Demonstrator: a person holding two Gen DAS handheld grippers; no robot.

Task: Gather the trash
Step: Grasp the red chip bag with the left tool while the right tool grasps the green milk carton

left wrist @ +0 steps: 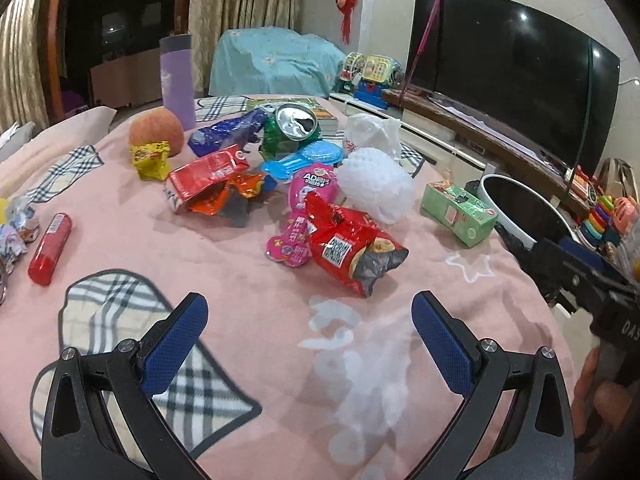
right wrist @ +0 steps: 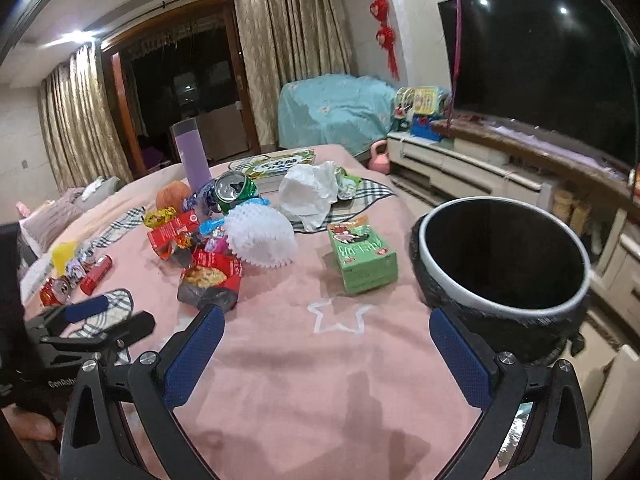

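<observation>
Both grippers spread wide and empty, litter ahead.

The red snack bag [left wrist: 352,248] lay straight ahead of the left gripper [left wrist: 310,320], nearer it than the right gripper [right wrist: 326,338]; its long axis slanted away leftward, bin [right wrist: 576,300] to the right.

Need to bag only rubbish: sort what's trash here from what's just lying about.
Trash: torn red snack bag, crushed green drink can, green paper carton, white foam fruit net; bound for black bin.
Lying about: purple flask, orange round fruit, books.
</observation>
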